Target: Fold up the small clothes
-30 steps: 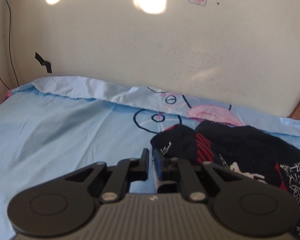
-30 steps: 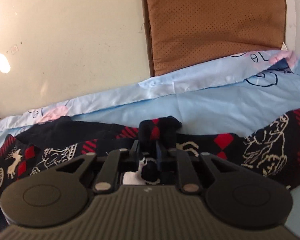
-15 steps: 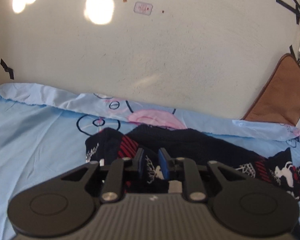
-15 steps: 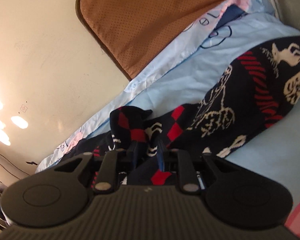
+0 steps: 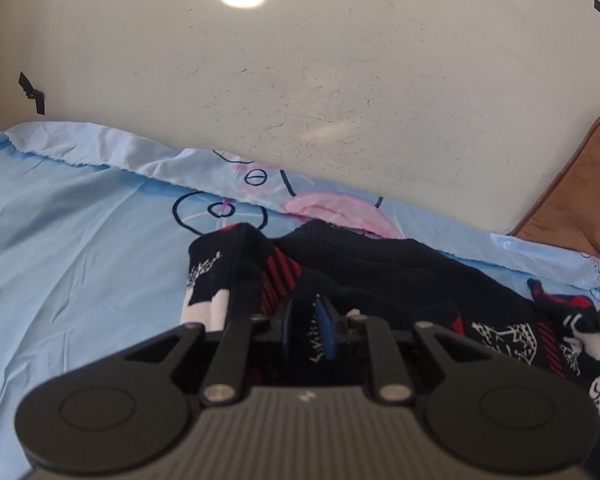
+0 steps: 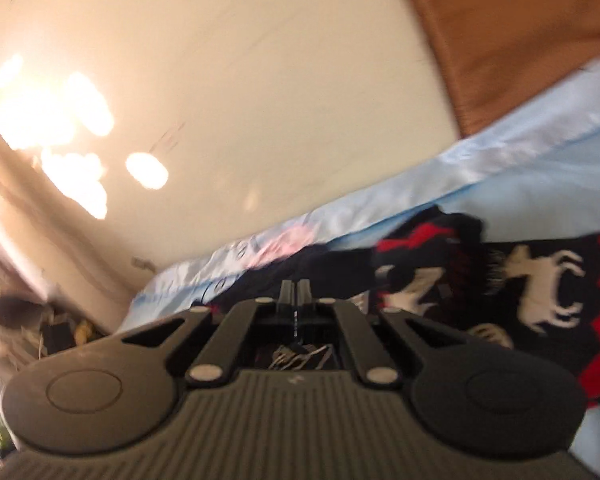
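Dark navy knitted garment (image 5: 380, 276) with red stripes, red diamonds and white deer figures lies crumpled on the light blue bed sheet (image 5: 80, 240), close to the cream wall (image 5: 340, 100) and beside the brown perforated cushion (image 5: 572, 208). The left gripper (image 5: 308, 330) has its jaws narrowly apart with a fold of this knit pinched between the blue pads, so it holds the cloth near one bunched end. The right gripper (image 6: 295, 292) shows its jaws almost together; some knit is seen under them inside the frame, but the right wrist view is blurred and it is not possible to tell if cloth is really clamped. In that view the garment (image 6: 532, 292) spreads to the right of the gripper over the sheet. Judging from how it lies, the folding is at an early stage: the garment is not flat, its edges are not aligned, and no clean fold is visible. Spreading it, and then all the folds, appear left to do.
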